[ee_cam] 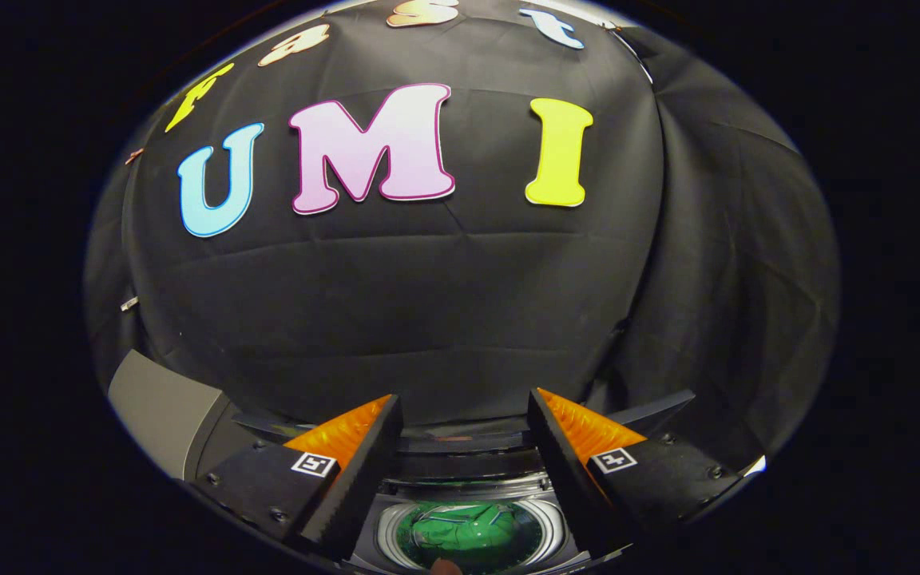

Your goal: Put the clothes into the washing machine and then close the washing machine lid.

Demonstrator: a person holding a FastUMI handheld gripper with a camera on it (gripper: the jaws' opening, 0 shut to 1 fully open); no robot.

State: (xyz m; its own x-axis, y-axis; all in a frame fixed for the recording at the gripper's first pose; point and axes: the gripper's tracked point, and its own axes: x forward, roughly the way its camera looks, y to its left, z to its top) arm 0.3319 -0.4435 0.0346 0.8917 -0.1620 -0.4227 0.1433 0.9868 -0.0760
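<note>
Now I see my tongs spread wide and empty, with the green clothes already down in the washing machine drum directly below between the fingers.

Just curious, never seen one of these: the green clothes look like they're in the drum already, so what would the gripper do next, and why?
Probably reach for the lid to close it. The green clothes lie inside the washing machine's drum, seen below and between the fingers, and the gripper is open and holds nothing. Where the lid sits I cannot tell.
</note>
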